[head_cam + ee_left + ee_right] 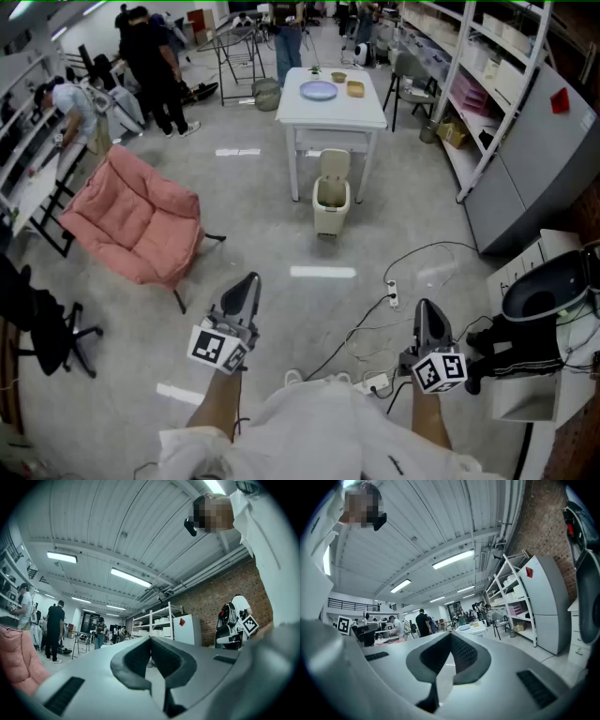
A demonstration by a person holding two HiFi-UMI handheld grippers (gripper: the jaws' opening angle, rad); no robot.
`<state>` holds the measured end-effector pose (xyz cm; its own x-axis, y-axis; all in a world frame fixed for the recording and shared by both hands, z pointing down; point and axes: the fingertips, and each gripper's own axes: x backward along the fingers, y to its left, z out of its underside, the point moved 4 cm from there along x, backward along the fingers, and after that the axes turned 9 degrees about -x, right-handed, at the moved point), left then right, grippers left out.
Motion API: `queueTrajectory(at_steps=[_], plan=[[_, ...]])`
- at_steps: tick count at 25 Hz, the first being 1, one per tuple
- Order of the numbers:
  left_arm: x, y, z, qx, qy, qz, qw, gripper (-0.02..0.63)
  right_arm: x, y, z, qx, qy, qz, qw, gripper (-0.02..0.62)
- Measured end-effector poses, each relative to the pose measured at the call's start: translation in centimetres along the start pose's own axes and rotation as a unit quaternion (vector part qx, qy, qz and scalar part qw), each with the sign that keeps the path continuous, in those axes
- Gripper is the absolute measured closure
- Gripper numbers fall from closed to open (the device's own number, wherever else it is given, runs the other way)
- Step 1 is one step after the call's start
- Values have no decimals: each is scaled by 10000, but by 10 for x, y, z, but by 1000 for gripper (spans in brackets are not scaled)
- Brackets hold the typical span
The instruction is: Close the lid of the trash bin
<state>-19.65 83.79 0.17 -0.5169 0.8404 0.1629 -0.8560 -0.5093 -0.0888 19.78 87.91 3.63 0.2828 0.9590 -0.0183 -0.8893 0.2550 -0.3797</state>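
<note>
A small cream trash bin [331, 202] stands on the floor in front of a white table [331, 105], its lid [334, 165] tipped up and open. Both grippers are held close to my body, a couple of metres short of the bin. My left gripper [249, 283] is shut with nothing in it and points toward the bin. My right gripper [427, 310] is shut and empty too. In the left gripper view the jaws [150, 639] meet at the tips; in the right gripper view the right gripper [451, 635] shows the same.
A pink folding chair [137, 228] sits left of the path. Cables and a power strip [393, 298] lie on the floor to the right. The table carries a plate [319, 90] and small bowls. Shelving [487, 84] runs along the right wall; several people stand at the back.
</note>
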Motion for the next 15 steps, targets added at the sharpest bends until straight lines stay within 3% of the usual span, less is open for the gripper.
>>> queueTrajectory(at_steps=[15], plan=[[-2, 4, 2, 10, -51, -67, 10000, 580, -4, -4, 1, -76, -41, -57, 9999, 578]])
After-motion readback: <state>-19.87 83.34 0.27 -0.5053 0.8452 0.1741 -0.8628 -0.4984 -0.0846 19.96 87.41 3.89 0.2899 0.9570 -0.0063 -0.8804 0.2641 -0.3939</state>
